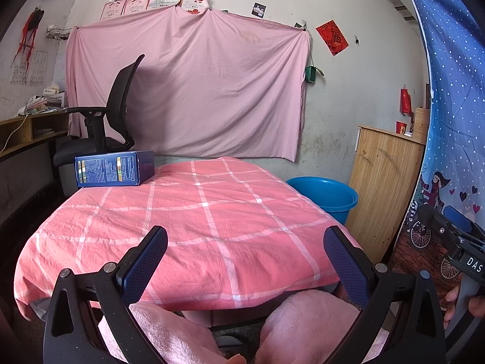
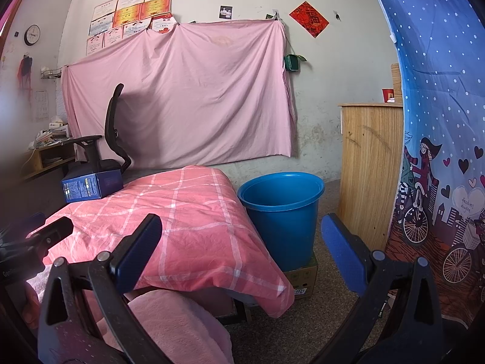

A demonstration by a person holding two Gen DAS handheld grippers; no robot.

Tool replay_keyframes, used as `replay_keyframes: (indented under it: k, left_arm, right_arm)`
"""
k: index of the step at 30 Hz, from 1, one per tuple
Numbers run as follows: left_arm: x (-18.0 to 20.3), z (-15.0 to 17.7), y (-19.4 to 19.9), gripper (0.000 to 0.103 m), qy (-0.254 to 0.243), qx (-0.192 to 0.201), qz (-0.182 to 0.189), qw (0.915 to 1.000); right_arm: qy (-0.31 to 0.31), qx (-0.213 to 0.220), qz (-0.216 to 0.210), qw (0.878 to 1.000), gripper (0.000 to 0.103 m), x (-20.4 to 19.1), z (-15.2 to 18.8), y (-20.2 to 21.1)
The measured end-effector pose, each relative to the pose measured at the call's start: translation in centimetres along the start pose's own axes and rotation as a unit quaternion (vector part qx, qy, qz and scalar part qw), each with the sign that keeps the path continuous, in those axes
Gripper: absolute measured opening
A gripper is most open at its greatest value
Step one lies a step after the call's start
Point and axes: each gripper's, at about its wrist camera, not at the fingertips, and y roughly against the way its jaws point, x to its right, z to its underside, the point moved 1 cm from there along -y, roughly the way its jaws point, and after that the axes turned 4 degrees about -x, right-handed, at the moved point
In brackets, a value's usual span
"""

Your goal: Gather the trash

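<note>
Left claw [image 1: 245,261] spread wide, holding nothing, low over the near edge of the pink-checked desk [image 1: 212,227]. Right claw [image 2: 242,242] likewise gaping and empty. Blue box [image 1: 114,168] lying flat at the far left corner, well ahead of both. Blue bucket [image 2: 282,212] straight ahead of the right claw, on a cardboard carton [image 2: 303,276].

Left gripper [image 1: 245,261] and right gripper [image 2: 241,250], jaws wide apart, empty.
</note>
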Motion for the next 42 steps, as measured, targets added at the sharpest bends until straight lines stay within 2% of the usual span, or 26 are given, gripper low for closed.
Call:
replay_keyframes:
  k: [42]
  left_arm:
    - [0.08,-0.01,0.03,0.101,0.000,0.000,-0.001,1.0000]
  right_arm:
    - [-0.007,0.000,0.006,1.000,0.103,-0.57,0.30,0.29]
